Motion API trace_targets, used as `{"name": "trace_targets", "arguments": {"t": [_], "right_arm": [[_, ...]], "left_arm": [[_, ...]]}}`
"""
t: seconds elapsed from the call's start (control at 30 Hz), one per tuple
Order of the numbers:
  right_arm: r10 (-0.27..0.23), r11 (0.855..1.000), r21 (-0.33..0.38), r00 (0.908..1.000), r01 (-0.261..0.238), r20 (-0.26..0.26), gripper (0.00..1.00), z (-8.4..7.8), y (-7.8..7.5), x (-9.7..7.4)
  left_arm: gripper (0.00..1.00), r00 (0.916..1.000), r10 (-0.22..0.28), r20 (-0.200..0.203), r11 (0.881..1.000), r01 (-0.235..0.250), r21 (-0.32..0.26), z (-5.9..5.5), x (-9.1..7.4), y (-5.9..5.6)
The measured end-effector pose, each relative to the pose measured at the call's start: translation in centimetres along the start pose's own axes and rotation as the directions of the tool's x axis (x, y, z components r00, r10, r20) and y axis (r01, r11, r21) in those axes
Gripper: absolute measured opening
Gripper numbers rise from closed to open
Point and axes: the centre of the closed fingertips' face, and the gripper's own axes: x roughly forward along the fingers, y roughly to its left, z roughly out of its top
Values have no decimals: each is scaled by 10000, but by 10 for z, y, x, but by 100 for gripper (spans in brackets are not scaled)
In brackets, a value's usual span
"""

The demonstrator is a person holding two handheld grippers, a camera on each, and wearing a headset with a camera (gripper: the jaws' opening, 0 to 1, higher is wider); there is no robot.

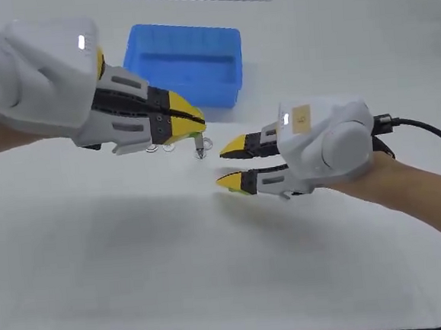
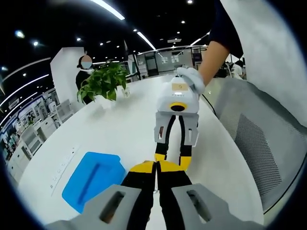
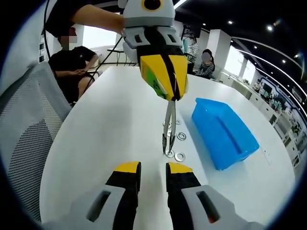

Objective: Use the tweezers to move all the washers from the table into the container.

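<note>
Head view: the left gripper [image 1: 194, 123] is clamped on the tweezers [image 1: 199, 145]. Their tips point down at the desk [image 1: 135, 248] among the washers [image 1: 158, 148], just in front of the blue container [image 1: 185, 57] near the far edge. The right gripper [image 1: 234, 164] faces it with jaws parted, holding nothing.

Left gripper view: its jaws are pinched together, and the container lies to their left.

Right gripper view: its own jaws stand slightly apart. The tweezers' tips are down at one of the washers, and others lie loose beside the container.

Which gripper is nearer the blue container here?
Left. The left gripper, shut on the tweezers, sits just before the blue container; the right gripper, open, is farther back.
</note>
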Motion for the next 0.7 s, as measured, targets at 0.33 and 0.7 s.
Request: {"name": "trace_targets", "arguments": {"t": [0.33,0.7], "right_arm": [[49,10000,21,10000,-49,18,22,1,1,1],[-61,9999,133,9999,60,137,22,16,-20,11]], "left_arm": [[4,10000,-53,69,9995,55,-305,1,1,4],[4,9985,-521,-189,9948,503,-884,2,1,4]]}}
